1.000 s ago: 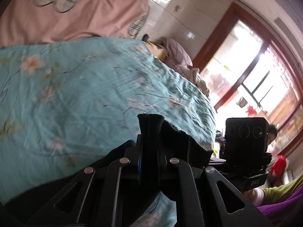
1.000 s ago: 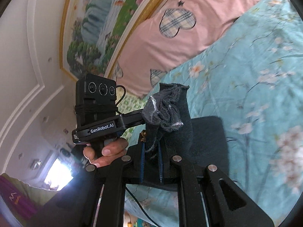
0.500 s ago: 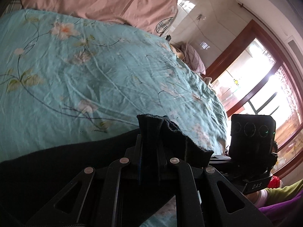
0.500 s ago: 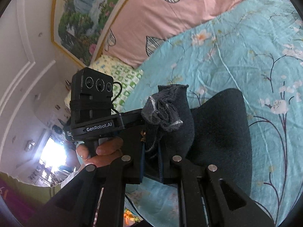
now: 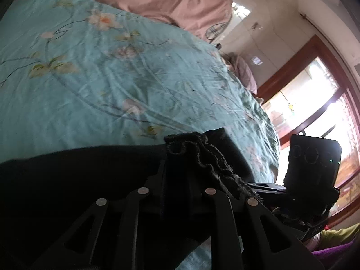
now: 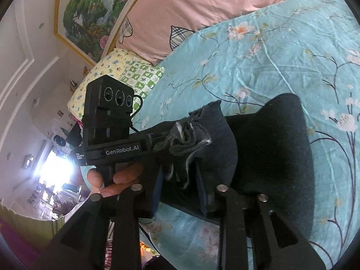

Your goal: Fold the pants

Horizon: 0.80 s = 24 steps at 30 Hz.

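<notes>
The dark, almost black soft-cloth pants (image 6: 270,148) are lying partly on the bed and partly hanging from the two grippers, one bunched edge pinched in each. In the right wrist view, a crumpled hem with pale frayed threads is poking up between the closed fingers of the right gripper (image 6: 180,177), and a broad panel of the fabric is spreading away over the turquoise floral bedspread (image 6: 281,51). In the left wrist view, the left gripper (image 5: 177,180) is likewise clamping a gathered ridge of the same dark cloth, while the rest is stretching leftward across the lower part of the frame, resting on the bedspread. Both tools are pressing tight on fabric, with no gap showing between their jaws.

Each gripper is appearing in the other's camera, just beside it, so the two held edges are sitting close together. That suggests a fold is under way, with the cloth being carried over or laid down; how many folds are already made cannot be told, since much of the garment is hidden under the tools. Laying the fabric flat, letting go and smoothing seem to be left.

Beyond, a pink quilt with plaid heart patches (image 6: 202,6) is lying at the head of the bed, below a framed landscape painting (image 6: 90,11).
</notes>
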Each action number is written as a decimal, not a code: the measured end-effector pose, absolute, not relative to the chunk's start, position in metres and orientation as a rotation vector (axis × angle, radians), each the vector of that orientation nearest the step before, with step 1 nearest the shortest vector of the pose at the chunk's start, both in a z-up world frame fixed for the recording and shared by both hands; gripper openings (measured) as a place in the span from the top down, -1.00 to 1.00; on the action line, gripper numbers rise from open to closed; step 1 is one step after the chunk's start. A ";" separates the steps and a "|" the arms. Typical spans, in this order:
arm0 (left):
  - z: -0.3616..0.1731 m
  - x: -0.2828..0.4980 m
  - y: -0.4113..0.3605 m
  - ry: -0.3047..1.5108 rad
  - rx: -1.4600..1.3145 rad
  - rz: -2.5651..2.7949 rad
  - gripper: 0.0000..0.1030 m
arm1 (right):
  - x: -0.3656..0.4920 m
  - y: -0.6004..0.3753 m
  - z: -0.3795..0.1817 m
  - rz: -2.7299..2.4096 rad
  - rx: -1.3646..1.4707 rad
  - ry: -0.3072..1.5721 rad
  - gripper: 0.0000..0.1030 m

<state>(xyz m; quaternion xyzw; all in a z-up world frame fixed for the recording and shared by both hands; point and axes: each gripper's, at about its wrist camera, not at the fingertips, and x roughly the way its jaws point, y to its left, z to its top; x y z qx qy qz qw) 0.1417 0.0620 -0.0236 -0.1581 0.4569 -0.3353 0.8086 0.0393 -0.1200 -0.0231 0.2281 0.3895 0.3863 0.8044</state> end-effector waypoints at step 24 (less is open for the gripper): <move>-0.013 0.052 0.179 0.882 -0.533 -0.310 0.68 | 0.031 -0.074 -0.009 0.985 0.454 0.840 0.00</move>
